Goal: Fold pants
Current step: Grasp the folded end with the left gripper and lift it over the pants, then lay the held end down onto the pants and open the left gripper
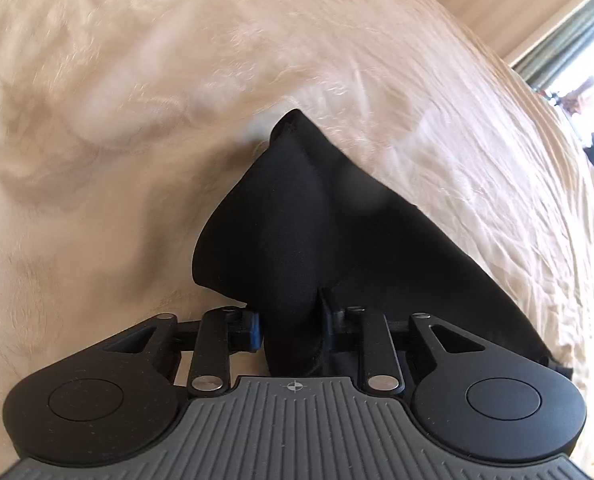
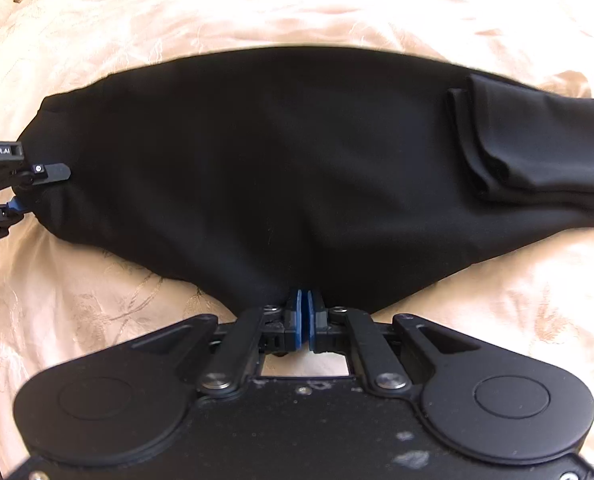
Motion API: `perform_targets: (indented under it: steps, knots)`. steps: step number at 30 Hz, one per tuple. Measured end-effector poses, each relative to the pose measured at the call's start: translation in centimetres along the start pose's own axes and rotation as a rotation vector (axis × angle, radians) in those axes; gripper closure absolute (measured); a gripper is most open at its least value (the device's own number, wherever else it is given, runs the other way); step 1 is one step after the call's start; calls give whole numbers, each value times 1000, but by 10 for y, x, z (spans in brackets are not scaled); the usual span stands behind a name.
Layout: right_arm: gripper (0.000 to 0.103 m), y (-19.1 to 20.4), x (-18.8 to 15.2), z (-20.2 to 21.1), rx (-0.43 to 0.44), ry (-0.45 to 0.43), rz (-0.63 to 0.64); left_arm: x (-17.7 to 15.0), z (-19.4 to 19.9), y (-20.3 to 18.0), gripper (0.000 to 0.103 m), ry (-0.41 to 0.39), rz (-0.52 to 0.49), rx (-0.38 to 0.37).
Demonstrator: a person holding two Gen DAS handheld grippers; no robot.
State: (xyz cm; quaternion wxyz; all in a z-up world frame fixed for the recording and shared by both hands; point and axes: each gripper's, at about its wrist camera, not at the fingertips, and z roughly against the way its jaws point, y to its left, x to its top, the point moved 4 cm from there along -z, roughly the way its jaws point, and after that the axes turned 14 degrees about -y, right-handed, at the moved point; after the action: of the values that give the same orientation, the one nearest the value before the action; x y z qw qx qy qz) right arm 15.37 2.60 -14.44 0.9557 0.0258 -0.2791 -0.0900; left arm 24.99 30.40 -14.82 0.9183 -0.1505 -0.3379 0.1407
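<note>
lying partly folded on the cream bedspread (image 2: pixel 97 300), the black pants (image 2: pixel 277 160) show one end doubled over at right; left gripper (image 1: pixel 289 320) and right gripper (image 2: pixel 305 312) each pinch an edge; more folds likely remain.

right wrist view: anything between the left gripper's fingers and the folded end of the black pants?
Only smooth black pants fabric lies between the left gripper and the folded end; nothing rests on it. The right wrist view shows this.
</note>
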Motion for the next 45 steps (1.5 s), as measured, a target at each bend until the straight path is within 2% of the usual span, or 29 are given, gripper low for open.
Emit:
perform_targets:
  steps: [4, 9, 10, 11, 16, 19, 24, 29, 32, 34, 37, 39, 41, 43, 45]
  knots:
    - [94, -1, 4, 20, 3, -53, -24, 14, 19, -29, 82, -69, -84, -26]
    - [95, 7, -16, 2, 14, 21, 23, 29, 38, -62, 84, -133, -157, -73]
    - [95, 9, -20, -3, 12, 29, 33, 31, 44, -69, 86, -150, -171, -84]
    - [96, 10, -22, -8, 12, 34, 34, 33, 49, -78, 95, -168, -185, -102]
    - [98, 7, -22, -17, 56, 40, 42, 29, 66, -119, 95, -225, -226, -134]
    - [99, 0, -25, -11, 114, 25, 58, 20, 74, -145, 95, -265, -262, -119]
    - [98, -47, -10, 16, 212, -35, -24, 5, 98, -200, 95, -330, -318, -117]
    - [98, -108, -2, 47, 263, -82, -69, -31, 117, -294, 95, -386, -447, -194]
    - [98, -150, -5, 59, 255, -90, -65, -69, 107, -349, 95, -368, -498, -265]
    - [98, -178, -10, 64, 235, -90, -58, -99, 88, -380, 95, -311, -523, -310]
    - [98, -222, -20, 67, 188, -72, -78, -150, 44, -416, 94, -156, -555, -354]
    - [97, -249, -27, 67, 156, -55, -109, -181, 15, -431, 89, -38, -584, -372]
    - [95, -273, -32, 69, 126, -39, -145, -209, -11, -441, 87, 78, -641, -353]
    - [94, -294, -38, 72, 102, -30, -185, -226, -17, -446, 85, 110, -681, -321]
    - [94, -310, -41, 76, 75, -33, -212, -224, -12, -446, 80, 95, -678, -324]
